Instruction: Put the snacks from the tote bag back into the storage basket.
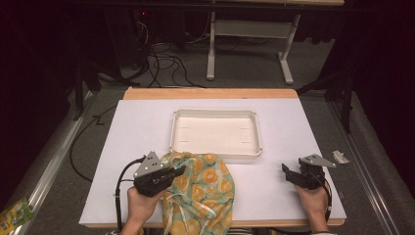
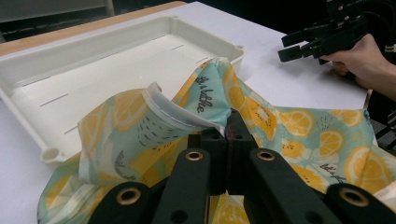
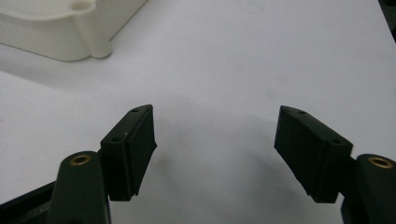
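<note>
We see our left gripper (image 1: 172, 172) clamped on the lemon-print cloth (image 1: 205, 188), which lies bunched just in front of the white tray (image 1: 215, 152). Our right gripper (image 1: 289, 172), right of the tray, stands wide open, holding nothing above the bench (image 1: 132, 127).

Our left gripper (image 1: 172, 174) is a boxy black body topped by a grey three-cornered plate, with a black cable looping off its rear. Its linkage arms are matte black, each pinned with a brass-ringed rivet, and its narrow pads carry small screw holes. Our right gripper (image 1: 288, 172) matches: black housing, grey plate, dark cable at the wrist. Its ribbed black pads (image 3: 314, 154) sit on brass-pinned arms. Our forearms are bare.
</note>
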